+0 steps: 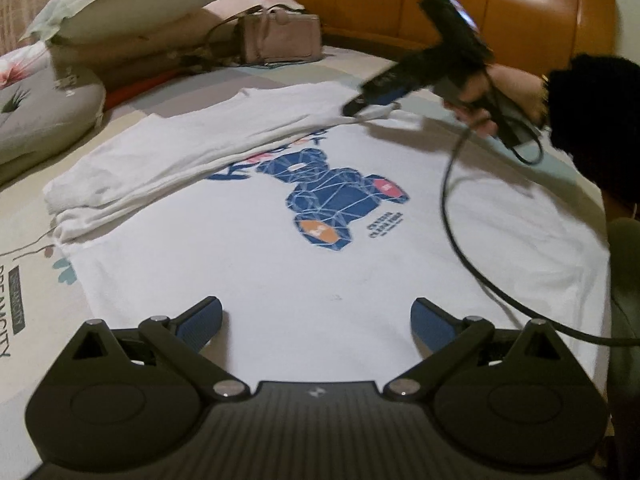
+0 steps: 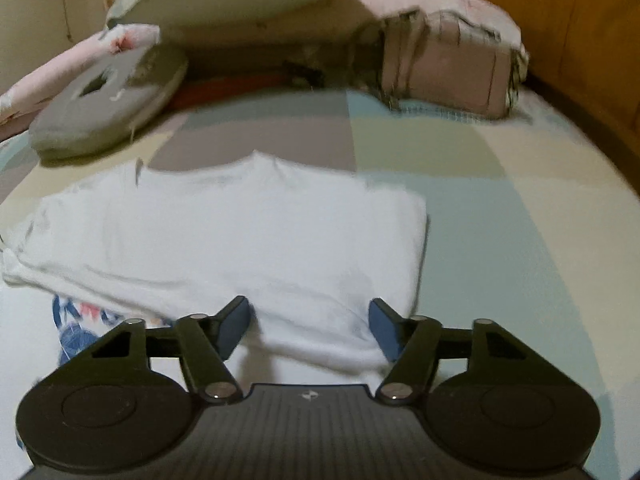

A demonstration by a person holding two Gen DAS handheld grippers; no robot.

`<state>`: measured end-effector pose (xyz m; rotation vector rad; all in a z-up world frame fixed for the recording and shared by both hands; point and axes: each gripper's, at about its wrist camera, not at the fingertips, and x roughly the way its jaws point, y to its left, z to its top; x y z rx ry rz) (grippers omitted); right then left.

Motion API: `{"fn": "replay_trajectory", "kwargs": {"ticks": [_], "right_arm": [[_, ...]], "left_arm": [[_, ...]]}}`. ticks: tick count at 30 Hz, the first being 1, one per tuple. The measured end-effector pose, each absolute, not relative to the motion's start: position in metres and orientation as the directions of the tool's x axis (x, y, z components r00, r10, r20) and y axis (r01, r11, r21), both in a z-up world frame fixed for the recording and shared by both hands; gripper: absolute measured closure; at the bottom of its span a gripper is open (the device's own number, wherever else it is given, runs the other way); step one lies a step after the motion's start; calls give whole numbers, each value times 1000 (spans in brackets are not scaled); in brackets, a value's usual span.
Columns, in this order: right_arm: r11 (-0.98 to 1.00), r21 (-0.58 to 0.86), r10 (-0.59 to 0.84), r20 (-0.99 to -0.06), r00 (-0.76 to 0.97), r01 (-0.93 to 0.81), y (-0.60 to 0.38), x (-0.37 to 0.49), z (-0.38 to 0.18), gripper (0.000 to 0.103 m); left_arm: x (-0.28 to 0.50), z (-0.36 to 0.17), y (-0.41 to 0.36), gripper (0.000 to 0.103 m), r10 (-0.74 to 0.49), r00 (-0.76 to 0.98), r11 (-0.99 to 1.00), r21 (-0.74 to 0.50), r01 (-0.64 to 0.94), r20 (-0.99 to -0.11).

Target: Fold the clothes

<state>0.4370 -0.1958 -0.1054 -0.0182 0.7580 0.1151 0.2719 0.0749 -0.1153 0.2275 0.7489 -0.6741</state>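
The white T-shirt is lying print-up on the bed, and one side of it is sitting folded over toward the middle, partly covering the blue bear print. That is a lengthwise fold in hand, by my reading — one flap laid across, the other side lying flat and wide.

The right tongs are reaching in low at the far end of the folded flap, near the collar end. In the right wrist view the fingers are standing apart with white cloth lying between and under them; they are not pinching it. The person's hand is gripping the handle behind, forearm angled down toward the shirt, a black cable trailing over the fabric.

The left tongs are hovering spread wide over the hem end, gripping nothing.

Next, I'd judge, the unfolded side is calling for a grip at both ends and a matching fold across — though the flap may want smoothing too.

A pink bag and pillows are sitting well behind.
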Motion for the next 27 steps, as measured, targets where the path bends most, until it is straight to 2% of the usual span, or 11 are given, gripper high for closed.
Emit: {"fn": "replay_trajectory", "kwargs": {"ticks": [10,18,24,27], "right_arm": [[1000,15,24,-657,753,-19,-240,407,-101,35],[998,-24,26,-672,740,-57,-240,393,-118,35],[973,-202,-52,-659,750,-110,-213,401,-130,34],[971,-232,-106,-634,766,-58,-210,406,-132,32]], "left_arm": [[275,-117,75,3,-470,545,781,-38,624,-694],[275,-118,74,2,-468,544,779,-34,626,-696],[275,-118,74,1,-468,543,776,-30,630,-697],[276,-118,72,1,-465,545,776,-26,630,-698]]}}
